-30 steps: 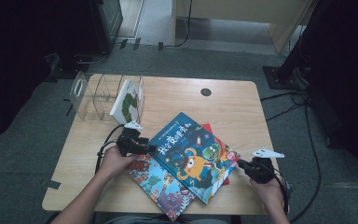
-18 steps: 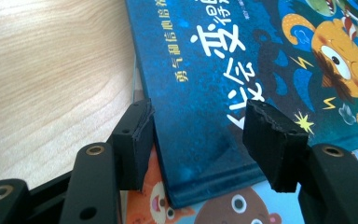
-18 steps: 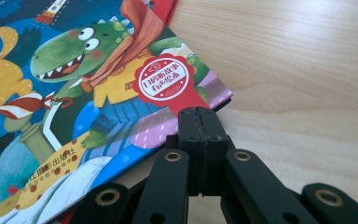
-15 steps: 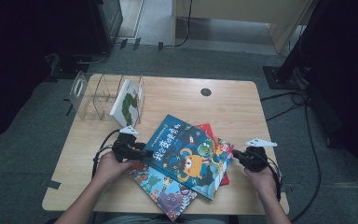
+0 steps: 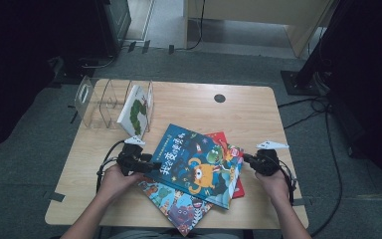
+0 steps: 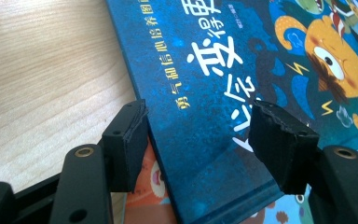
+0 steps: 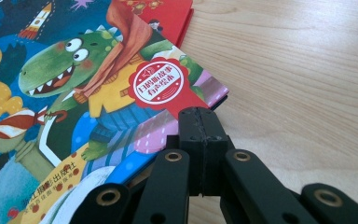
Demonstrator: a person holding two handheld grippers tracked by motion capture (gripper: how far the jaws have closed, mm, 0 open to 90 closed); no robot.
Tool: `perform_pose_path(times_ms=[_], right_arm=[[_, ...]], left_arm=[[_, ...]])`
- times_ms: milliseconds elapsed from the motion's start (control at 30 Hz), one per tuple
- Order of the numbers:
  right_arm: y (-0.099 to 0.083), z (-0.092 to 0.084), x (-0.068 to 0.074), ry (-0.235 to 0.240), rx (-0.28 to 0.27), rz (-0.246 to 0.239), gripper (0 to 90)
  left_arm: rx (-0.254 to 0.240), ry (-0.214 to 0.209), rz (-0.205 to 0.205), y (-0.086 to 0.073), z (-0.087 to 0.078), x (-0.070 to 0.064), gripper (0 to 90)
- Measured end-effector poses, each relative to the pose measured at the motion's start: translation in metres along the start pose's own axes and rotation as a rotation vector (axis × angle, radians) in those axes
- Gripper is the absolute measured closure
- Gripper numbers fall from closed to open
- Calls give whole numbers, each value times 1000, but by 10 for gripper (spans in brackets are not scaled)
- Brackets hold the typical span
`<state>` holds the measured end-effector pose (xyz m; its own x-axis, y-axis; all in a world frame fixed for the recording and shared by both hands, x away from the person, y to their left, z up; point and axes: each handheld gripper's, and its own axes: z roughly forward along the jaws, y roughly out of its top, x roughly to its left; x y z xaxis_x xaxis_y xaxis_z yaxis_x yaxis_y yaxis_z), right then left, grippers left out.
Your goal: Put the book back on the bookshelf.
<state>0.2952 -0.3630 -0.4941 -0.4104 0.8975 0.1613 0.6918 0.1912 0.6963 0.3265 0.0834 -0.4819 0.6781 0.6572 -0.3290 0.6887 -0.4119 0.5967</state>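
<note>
Our left gripper (image 6: 200, 144) has just been opening its jaws; they stand apart astride the spine edge of the blue picture book (image 6: 223, 93), pads clear of it; its long axis runs away from us, glossy hard cover, square corners. Our right gripper (image 7: 200, 140), jaws pressed together on nothing, sits at the book's far corner above the wooden table (image 7: 307, 70); it tops two other books (image 5: 179, 209).

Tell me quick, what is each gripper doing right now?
Left gripper: jaws just been opening, straddling the spine edge of the dark blue picture book with the orange monster, pads not pressing.
Right gripper: shut, empty, beside that book's corner.
</note>
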Motion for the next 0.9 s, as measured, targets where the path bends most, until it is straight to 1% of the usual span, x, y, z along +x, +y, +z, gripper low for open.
perform_pose_path(times_ms=[100,233,300,333,367,467,533,567,633,667,700,767,800,833,900], right_arm=[[4,4,0,5,-2,3,900],[8,10,3,3,-6,6,900],[9,11,3,8,-8,5,898],[10,11,2,12,-13,4,896],[9,11,2,12,-14,-2,896],[9,10,3,18,-17,-7,895],[6,9,4,23,-17,-11,895],[4,7,6,34,-14,-16,891],[3,6,7,39,-11,-18,890],[0,3,8,46,-7,-21,890],[0,3,8,46,-7,-21,890],[-3,-2,10,60,0,-25,890],[-6,-4,13,74,5,-29,891],[-7,-5,14,79,10,-36,891],[-9,-5,16,86,17,-45,891]], left_arm=[[-6,-4,-9,-1,-1,1,358],[-4,12,-4,-2,-2,1,345],[-5,17,-6,-2,-2,1,321],[-6,23,-14,-2,-2,1,313],[-8,17,-12,-3,-3,3,303],[-7,24,-14,-2,-4,5,300],[-18,28,-28,-1,-4,9,302],[-21,26,-36,0,-5,11,315],[-23,22,-46,0,-5,14,319],[-23,22,-48,0,-5,15,327],[-21,20,-48,0,-6,17,327],[-20,27,-38,1,-6,18,329],[-20,23,-35,1,-6,19,344],[-23,27,-21,1,-6,21,345],[-19,30,-19,1,-5,21,345]])
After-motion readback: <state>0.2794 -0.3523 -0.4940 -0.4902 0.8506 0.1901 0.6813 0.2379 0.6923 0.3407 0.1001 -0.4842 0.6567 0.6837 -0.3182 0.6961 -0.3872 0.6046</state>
